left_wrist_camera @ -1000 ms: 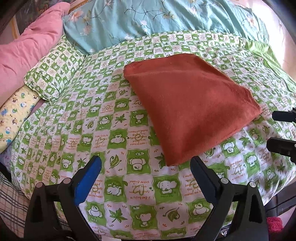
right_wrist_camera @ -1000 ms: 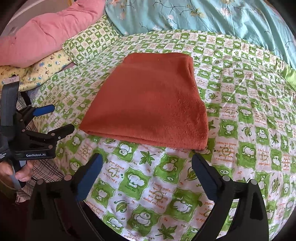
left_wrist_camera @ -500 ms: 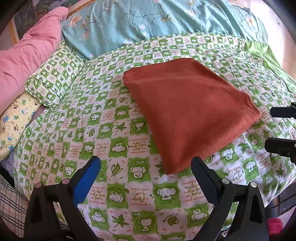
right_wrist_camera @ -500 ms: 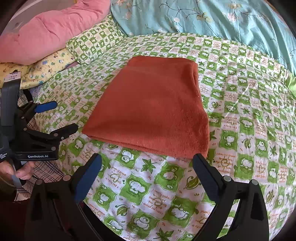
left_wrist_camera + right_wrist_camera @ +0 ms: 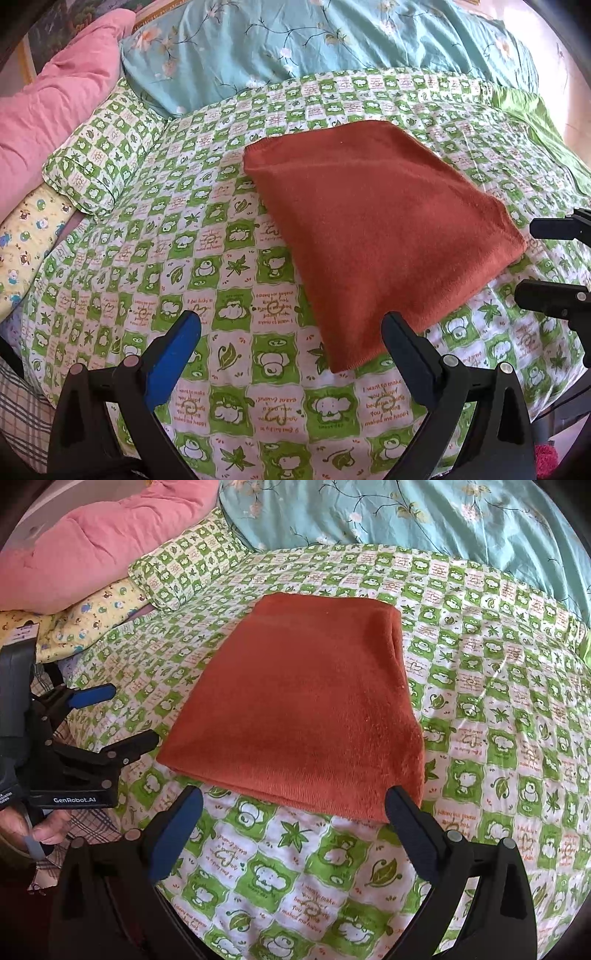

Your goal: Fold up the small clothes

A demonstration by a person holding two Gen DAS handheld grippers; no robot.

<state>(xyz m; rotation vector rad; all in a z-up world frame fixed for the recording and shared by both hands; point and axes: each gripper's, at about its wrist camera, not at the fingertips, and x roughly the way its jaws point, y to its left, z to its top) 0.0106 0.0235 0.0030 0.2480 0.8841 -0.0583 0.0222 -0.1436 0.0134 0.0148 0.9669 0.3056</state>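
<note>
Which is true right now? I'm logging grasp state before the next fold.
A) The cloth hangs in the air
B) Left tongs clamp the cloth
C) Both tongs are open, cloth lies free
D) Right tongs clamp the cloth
C: the folded rust-orange terry cloth lies flat on the green-and-white checked bedsheet, with left tongs and right tongs open and empty.

Rust-orange towel (image 5: pixel 373 229) — green-and-white checked quilt (image 5: pixel 221 258), pink pillow (image 5: pixel 55 99).

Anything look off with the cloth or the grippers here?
Nothing stands out. The orange cloth lies folded flat on the green checked bedspread, edges fairly even. Left gripper and right gripper are both open, holding nothing, just short of its near edge.
</note>
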